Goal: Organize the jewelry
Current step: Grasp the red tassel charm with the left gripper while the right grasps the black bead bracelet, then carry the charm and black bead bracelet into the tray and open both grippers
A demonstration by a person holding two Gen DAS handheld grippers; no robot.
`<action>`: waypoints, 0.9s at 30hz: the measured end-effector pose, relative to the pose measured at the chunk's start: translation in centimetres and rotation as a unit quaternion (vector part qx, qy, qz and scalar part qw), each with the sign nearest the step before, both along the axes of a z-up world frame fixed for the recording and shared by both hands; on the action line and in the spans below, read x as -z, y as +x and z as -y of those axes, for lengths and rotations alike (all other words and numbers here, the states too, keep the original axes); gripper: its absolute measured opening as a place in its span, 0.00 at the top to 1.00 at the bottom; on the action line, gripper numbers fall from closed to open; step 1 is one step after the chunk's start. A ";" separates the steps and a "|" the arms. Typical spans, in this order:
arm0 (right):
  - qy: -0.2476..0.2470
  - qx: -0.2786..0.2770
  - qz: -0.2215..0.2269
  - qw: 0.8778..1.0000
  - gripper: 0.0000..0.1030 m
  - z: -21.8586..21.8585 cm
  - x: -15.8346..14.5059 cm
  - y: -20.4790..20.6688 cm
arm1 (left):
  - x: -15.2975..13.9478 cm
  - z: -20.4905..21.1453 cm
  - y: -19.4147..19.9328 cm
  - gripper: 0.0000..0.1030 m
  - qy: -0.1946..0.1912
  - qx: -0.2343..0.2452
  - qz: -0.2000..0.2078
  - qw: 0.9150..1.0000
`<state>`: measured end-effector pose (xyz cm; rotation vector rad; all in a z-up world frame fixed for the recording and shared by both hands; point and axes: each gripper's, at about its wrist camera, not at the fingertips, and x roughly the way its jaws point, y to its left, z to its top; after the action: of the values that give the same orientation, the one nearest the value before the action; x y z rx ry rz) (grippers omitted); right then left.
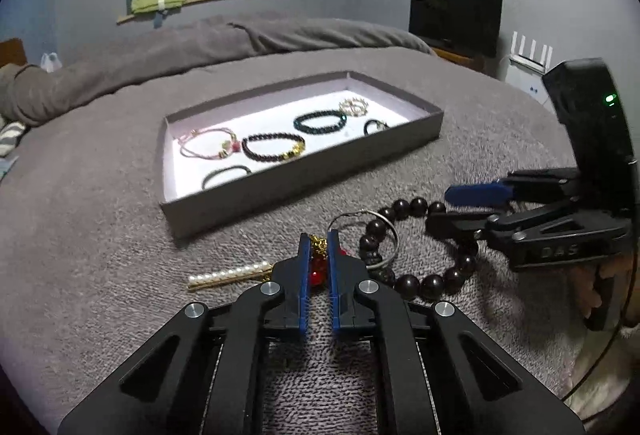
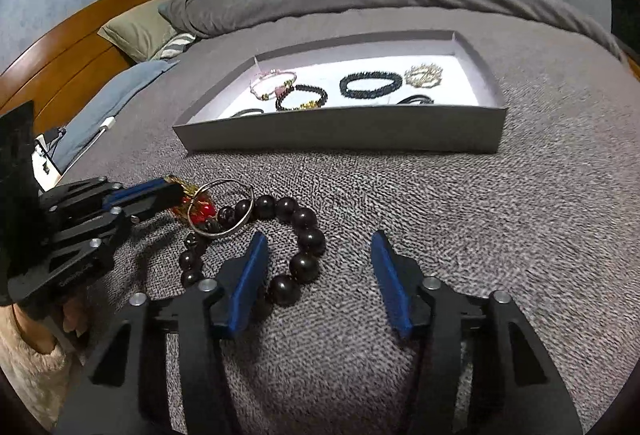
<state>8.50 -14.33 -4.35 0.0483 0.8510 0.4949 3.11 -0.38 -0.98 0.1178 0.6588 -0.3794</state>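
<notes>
**Left gripper pinching a red charm beside a jewelry tray**

While the left gripper (image 1: pixel 319 241) is clenched on a red-and-gold charm (image 1: pixel 318 267), the right gripper (image 2: pixel 318 249) hangs released, its blue pads wide apart over a big dark bead bracelet (image 2: pixel 304 231). That bracelet lies flat as a loop on the grey blanket (image 2: pixel 440 219), just in front of the tray (image 2: pixel 344 131). A silver ring (image 2: pixel 222 209) rests across the bracelet's left edge, touching the charm. A pearl clip (image 1: pixel 230 275) lies left of the charm, its long axis running left to right, slightly tilted.

Letters reading "DAS" show on the right gripper's body in the left wrist view.

Inside the shallow grey tray, whose long side faces the grippers, sit a pink cord bracelet (image 1: pixel 208 143), two dark bead bracelets, a gold ring-shaped piece (image 1: pixel 353 108) and two black hair ties.

Behind lie a rumpled grey duvet (image 1: pixel 200 47), a wooden headboard (image 2: pixel 68 55), blue-grey walls, a dark screen (image 1: pixel 456 17) and a white router (image 1: pixel 530 55).
</notes>
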 end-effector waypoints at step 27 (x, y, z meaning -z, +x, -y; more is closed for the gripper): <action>0.027 0.064 0.160 0.985 0.86 4.7 -7.9 -2.4 | -4.8 -1.7 -2.6 0.92 -0.056 -0.021 0.086 0.994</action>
<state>6.11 -19.07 3.59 0.0699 0.5157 0.3908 0.55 1.36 3.77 0.0287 0.4671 -0.3609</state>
